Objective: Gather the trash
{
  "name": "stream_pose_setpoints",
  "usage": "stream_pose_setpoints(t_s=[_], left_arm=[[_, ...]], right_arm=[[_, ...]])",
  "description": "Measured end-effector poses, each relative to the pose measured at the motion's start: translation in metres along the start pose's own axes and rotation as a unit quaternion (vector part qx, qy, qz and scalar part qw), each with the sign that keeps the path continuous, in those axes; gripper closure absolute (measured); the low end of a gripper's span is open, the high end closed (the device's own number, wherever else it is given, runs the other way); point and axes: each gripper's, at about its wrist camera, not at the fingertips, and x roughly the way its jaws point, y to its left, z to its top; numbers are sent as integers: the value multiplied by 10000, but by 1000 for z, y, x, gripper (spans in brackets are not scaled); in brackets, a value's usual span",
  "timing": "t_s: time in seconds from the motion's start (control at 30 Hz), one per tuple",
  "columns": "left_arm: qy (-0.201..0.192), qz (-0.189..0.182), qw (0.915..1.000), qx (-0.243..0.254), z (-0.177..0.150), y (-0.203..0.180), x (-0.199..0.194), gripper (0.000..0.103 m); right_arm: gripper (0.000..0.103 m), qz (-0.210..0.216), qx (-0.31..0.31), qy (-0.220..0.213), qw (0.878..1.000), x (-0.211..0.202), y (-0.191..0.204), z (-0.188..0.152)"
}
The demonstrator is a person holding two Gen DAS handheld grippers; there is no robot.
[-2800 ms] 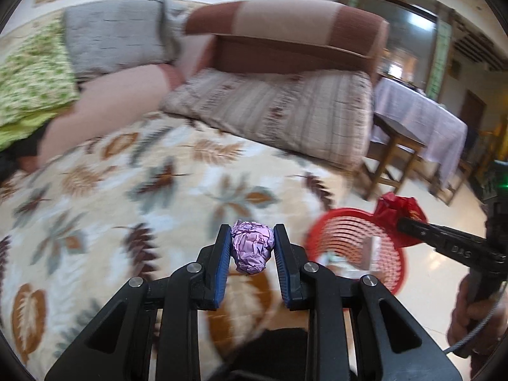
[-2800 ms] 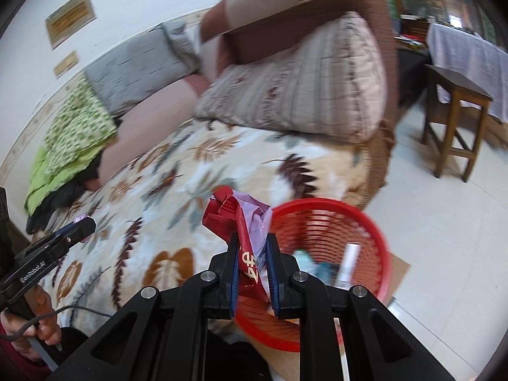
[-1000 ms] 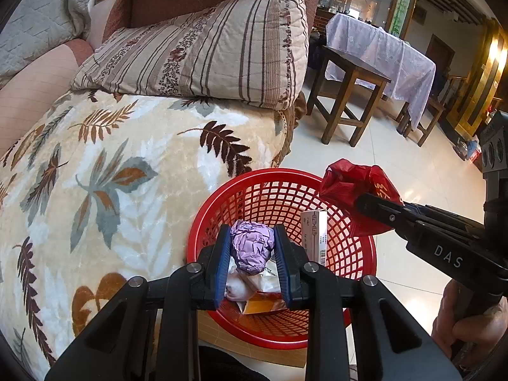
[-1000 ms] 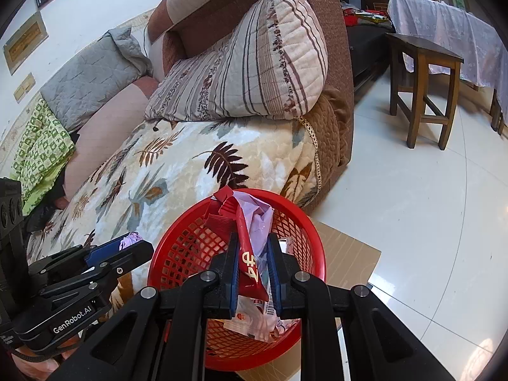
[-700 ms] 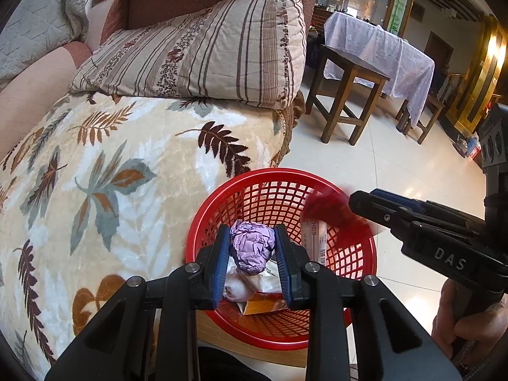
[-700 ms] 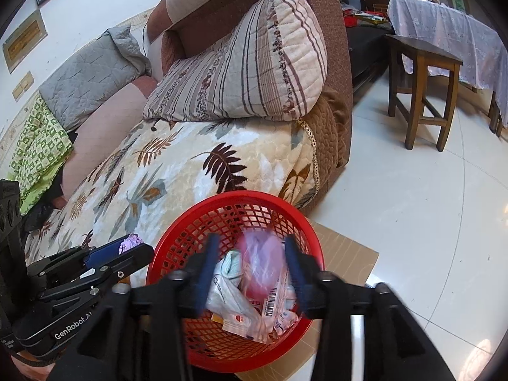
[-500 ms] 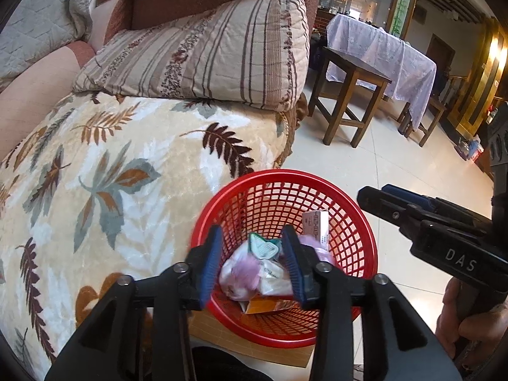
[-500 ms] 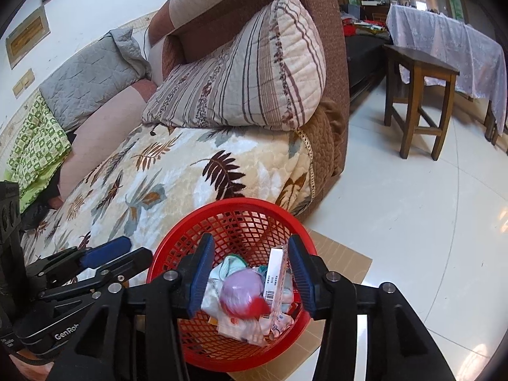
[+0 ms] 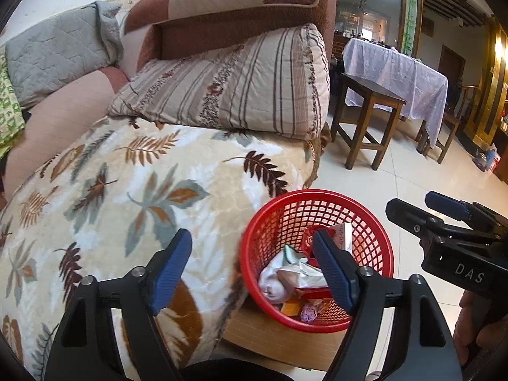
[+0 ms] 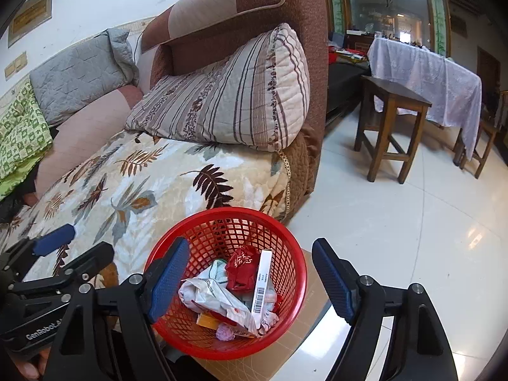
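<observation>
Now both claws empty: left claw (image 9: 252,268) spread wide over blanket edge and basket rim, right claw (image 10: 250,274) spread wide above basket (image 10: 295,254). Trash sits inside basket: red wrapper (image 10: 241,268), purple wad (image 10: 225,331) near bottom, white packet (image 10: 216,295), slim box (image 10: 262,282). Basket stands on cardboard (image 10: 312,314) on floor, just beside sofa. Blanket (image 9: 143,197) shows no loose trash in either view, tho far end is cut off. Judgement: visible pieces binned; task looks near done, maybe a last scan left.

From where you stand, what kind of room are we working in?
Most likely a home living room: a brown sofa with a striped pillow, a cloth-covered table and a wooden stool on tiled floor.
</observation>
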Motion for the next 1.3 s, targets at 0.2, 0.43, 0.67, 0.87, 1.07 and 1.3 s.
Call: stream_pose_setpoints(t_s=[0.2, 0.43, 0.67, 0.87, 1.07, 1.3], left_arm=[[-127, 54, 9998, -168, -7, 19, -19, 21], [-352, 250, 9979, -486, -18, 53, -52, 16], [-798, 875, 9918, -484, -40, 87, -104, 7], [-989, 1517, 9822, -508, -66, 104, -130, 2], [-924, 1943, 9756, -428, -86, 108, -132, 1], [-681, 1957, 9755, -740, -103, 118, -123, 1]], right_arm=[[15, -169, -37, 3, 9999, -11, 14, -5], [13, -344, -44, -116, 9993, -28, 40, -11], [11, -633, 350, -599, 9956, -59, 77, -34], [9, -830, 214, -624, 9944, -71, 103, -53], [9, -895, 13, -550, 9945, -70, 112, -70], [9, -938, -23, -288, 9952, -59, 110, -75]])
